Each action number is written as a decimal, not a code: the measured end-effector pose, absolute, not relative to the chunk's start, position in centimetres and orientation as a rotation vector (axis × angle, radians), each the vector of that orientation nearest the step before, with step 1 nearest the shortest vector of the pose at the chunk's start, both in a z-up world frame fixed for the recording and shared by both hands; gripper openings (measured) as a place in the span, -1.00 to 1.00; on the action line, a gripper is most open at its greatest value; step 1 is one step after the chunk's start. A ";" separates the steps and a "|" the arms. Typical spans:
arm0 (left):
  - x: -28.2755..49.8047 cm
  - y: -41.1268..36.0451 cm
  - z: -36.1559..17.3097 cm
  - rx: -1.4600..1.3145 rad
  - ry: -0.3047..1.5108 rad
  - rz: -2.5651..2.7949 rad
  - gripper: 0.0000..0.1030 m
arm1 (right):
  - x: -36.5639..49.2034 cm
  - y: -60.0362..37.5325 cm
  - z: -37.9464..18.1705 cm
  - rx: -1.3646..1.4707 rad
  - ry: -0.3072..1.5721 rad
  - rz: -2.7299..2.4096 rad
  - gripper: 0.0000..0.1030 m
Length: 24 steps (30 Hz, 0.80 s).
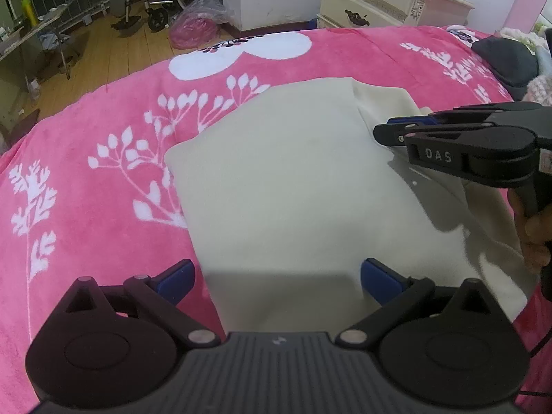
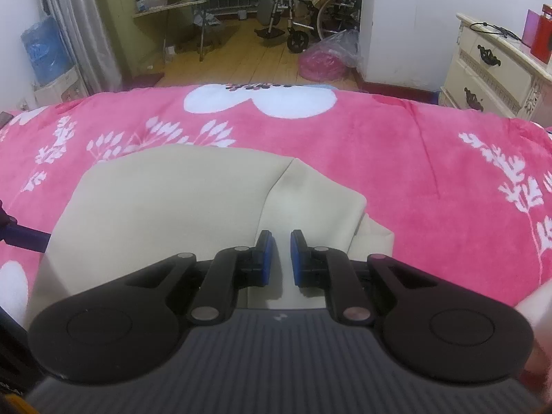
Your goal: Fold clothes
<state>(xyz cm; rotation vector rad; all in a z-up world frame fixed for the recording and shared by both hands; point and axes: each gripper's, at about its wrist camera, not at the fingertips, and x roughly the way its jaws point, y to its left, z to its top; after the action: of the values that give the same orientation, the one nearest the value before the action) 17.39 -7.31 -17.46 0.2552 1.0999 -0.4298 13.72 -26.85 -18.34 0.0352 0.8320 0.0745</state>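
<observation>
- The left tool (image 1: 276, 281), black with blue pads, hangs over the near edge of the garment with its jaws spread wide and nothing between them.
- The right tool (image 2: 282, 258) has its blue pads drawn nearly together with a narrow gap; no cloth shows between them. From the left wrist view it (image 1: 388, 131) reaches in from the right over the garment's right side, with a hand (image 1: 533, 238) on its grip.
- The cream folded fabric garment (image 1: 310, 179) lies flat in the middle of the bed, one flap folded at its far right corner.
- The pink fleece blanket with white leaf prints (image 1: 103, 158) covers the bed under the garment.
- A cream drawer cabinet (image 1: 379, 0) stands past the bed's far edge.
</observation>
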 end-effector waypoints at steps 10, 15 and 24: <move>17.1 -6.0 -18.1 0.168 1.105 -0.453 1.00 | 11.2 -30.3 -15.2 0.205 0.746 0.079 -0.38; 16.9 -5.8 -18.2 0.149 1.107 -0.443 1.00 | 8.3 -31.8 -14.0 0.241 0.739 0.025 -0.12; 15.9 -5.6 -18.5 0.154 1.085 -0.449 1.00 | 3.6 -28.0 -14.7 0.142 0.800 0.043 0.22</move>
<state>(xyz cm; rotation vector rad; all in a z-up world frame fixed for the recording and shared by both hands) 15.91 -5.57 -18.49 0.1540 1.0852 -0.4488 3.56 -27.96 -14.65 0.1422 0.7997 0.0430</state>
